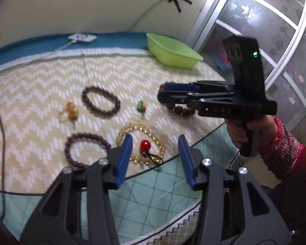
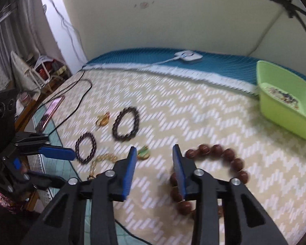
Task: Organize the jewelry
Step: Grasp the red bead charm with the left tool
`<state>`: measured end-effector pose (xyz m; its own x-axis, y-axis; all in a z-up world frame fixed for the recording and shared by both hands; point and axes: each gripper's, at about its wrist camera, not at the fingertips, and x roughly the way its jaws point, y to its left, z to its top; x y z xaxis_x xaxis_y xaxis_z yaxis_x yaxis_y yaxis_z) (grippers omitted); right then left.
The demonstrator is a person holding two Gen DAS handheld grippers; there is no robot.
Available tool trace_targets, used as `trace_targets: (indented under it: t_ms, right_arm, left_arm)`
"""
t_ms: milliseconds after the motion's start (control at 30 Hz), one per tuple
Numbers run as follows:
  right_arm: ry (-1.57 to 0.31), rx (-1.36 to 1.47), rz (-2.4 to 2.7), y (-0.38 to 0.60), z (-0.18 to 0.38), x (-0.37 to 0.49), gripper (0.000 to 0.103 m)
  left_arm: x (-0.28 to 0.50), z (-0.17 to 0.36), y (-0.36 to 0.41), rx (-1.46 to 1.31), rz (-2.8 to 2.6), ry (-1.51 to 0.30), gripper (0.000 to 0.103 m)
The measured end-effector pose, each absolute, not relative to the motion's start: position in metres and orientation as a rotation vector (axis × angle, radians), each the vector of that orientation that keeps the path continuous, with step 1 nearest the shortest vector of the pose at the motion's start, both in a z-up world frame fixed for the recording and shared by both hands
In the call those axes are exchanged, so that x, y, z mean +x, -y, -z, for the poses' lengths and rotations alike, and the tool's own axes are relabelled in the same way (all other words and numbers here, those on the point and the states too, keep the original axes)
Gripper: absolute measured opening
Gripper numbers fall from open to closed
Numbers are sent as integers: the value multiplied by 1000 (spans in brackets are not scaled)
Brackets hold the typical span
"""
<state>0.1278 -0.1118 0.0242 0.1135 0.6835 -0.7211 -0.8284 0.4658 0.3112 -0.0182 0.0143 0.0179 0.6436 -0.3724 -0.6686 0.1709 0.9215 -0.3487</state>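
Loose jewelry lies on a zigzag cloth. In the left wrist view my left gripper point(image 1: 155, 136) is open above a yellow bead bracelet point(image 1: 132, 127) and a red bead on a black cord point(image 1: 144, 145); its pads touch neither. Nearby lie a purple bracelet point(image 1: 87, 150), a dark bracelet point(image 1: 101, 102), a green pendant point(image 1: 141, 107) and an amber charm point(image 1: 70, 112). My right gripper point(image 2: 154, 148) is open, its right finger over the near side of a big brown bead bracelet point(image 2: 224, 153). A green tub point(image 2: 285, 120) at the back right holds some jewelry.
A white plug device point(image 2: 186, 56) with its cord sits on the blue strip by the wall. A black cable point(image 2: 79, 94) and a phone point(image 2: 51, 112) lie at the left edge. The round glass table edge point(image 1: 204, 136) runs near me. A glass door point(image 1: 275, 30) stands right.
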Motion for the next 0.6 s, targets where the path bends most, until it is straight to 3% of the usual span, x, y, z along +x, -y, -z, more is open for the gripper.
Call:
trace_targets:
  t_ms: [133, 200, 267, 333, 400, 600]
  right_arm:
    - [-956, -185, -1142, 108, -19, 121, 9]
    - [-956, -196, -1155, 103, -17, 118, 9]
    - [-949, -214, -1160, 96, -16, 116, 9]
    - [-945, -244, -1160, 88, -12, 115, 9]
    - [-960, -286, -1150, 80, -3, 117, 0]
    - [-945, -262, -1183, 94, -13, 116, 0]
  left_arm:
    - [-6, -3, -8, -274, 308, -859, 43]
    - [1, 6, -4, -251, 287, -893, 25]
    - [3, 12, -2, -235, 268, -901, 15]
    - [4, 13, -6, -246, 278, -909, 14]
    - [5, 12, -13, -272, 280, -911, 14]
    - [0, -16, -48, -382, 279, -836, 14]
